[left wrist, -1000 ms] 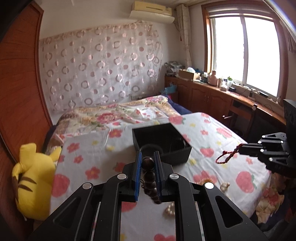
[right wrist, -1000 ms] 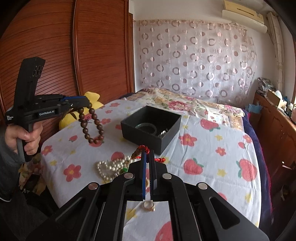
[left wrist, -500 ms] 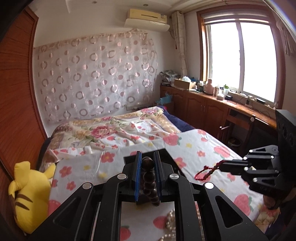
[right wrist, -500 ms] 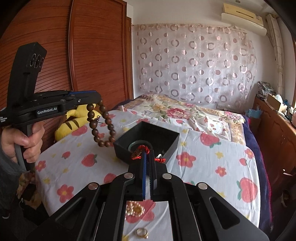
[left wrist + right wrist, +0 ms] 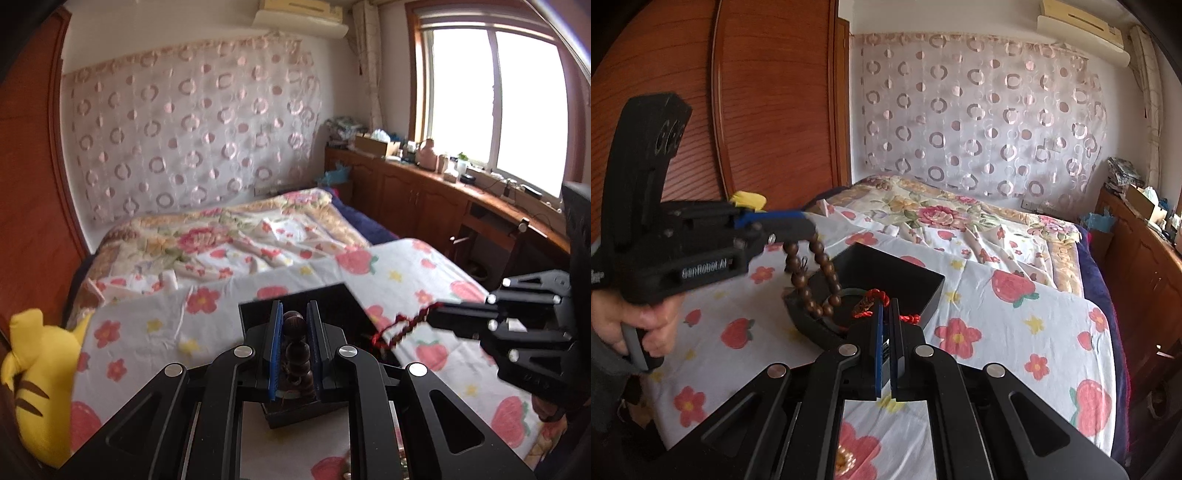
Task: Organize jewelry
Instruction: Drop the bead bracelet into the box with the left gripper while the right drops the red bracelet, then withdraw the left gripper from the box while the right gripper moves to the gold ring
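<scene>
My left hand-held gripper (image 5: 294,334) was pinching a dark brown wooden bead bracelet (image 5: 812,280), whose loop hung free below the fingertips, over the near left corner of the open black rectangular box (image 5: 916,275). The box sat on the strawberry-and-flower printed sheet (image 5: 1015,325) of the bed, toward its foot edge. My right hand-held gripper (image 5: 886,314) had its pads pressed together on a red braided cord bracelet (image 5: 875,299), the cord bunched at the tips just above the box's near rim. Inside the box I could make out a dark green ring-shaped bangle (image 5: 849,291), partly hidden by the beads.

I judged the step in hand to be dropping both pieces into the box. To do it well, I would have carried each gripper farther past the rim, so the whole dangling loop cleared the wall before release. The beads looked heavy and liable to swing, so I would have let them settle and lowered them until the bottom beads rested on the box floor. The cord seemed light and might cling to a pad; a wide, clean opening would have helped it fall. I would have released one at a time to avoid tangling.
</scene>
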`<state>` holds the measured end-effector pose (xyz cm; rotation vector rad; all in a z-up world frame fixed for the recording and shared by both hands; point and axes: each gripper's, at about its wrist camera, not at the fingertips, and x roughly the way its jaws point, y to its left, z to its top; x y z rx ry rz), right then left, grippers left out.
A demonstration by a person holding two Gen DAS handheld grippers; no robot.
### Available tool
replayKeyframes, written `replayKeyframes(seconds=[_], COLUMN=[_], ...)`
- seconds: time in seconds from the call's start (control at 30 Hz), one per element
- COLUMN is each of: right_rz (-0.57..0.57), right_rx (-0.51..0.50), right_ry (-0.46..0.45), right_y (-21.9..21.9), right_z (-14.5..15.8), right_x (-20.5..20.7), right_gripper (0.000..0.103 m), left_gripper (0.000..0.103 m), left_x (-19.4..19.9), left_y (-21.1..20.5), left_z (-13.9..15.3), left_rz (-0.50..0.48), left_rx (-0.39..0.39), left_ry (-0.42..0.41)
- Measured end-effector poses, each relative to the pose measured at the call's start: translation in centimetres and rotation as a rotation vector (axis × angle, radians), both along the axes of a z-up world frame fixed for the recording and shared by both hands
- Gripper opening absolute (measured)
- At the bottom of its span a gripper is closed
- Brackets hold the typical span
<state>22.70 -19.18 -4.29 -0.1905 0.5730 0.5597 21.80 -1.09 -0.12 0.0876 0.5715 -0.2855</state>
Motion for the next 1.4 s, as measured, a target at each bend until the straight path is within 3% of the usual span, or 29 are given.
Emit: replayKeyframes(seconds=[0.2,0.47,0.73,0.8,0.83,0.93,1.1,1.4], right_rz=[-0.001,-0.007,-0.017,-0.017,-0.02,-0.023,-0.025,0.017], right_rx=[-0.025,-0.074,-0.033,-0.048,-0.051,-0.039,-0.028,-0.02], right_ry=[0.036,0.078,0.119,0.123,0.123,0.118,0.109,0.086], right_y=[1.1,3.1,3.3,3.5,3.5,3.3,2.7,-0.4], right_z=[-1.0,-2.0,-2.6,-2.8,-2.9,-2.7,-2.4,-1.9], right_x=[3.0,6.3,7.1,7.3,7.3,7.2,6.3,-0.4], right_gripper=[0.004,0.004,0.004,0.009,0.019,0.036,0.037,0.037], left_gripper=[0.012,0.012,0.014,0.018,0.02,0.026,0.042,0.056], left_x=[0.5,0.5,0.0,-0.2,-0.3,-1.0,-2.6,-7.2], left_y=[0.6,1.3,1.8,2.0,2.1,2.3,2.3,1.5], left_z=[-2.0,-2.2,-2.2,-2.0,-1.9,-1.7,-1.8,-3.9], left_rz=[0.02,0.026,0.03,0.031,0.033,0.03,0.021,-0.018], left_rx=[-0.005,-0.021,-0.033,-0.037,-0.038,-0.043,-0.048,-0.005], left_ry=[0.045,0.056,0.051,0.052,0.049,0.044,0.043,0.051])
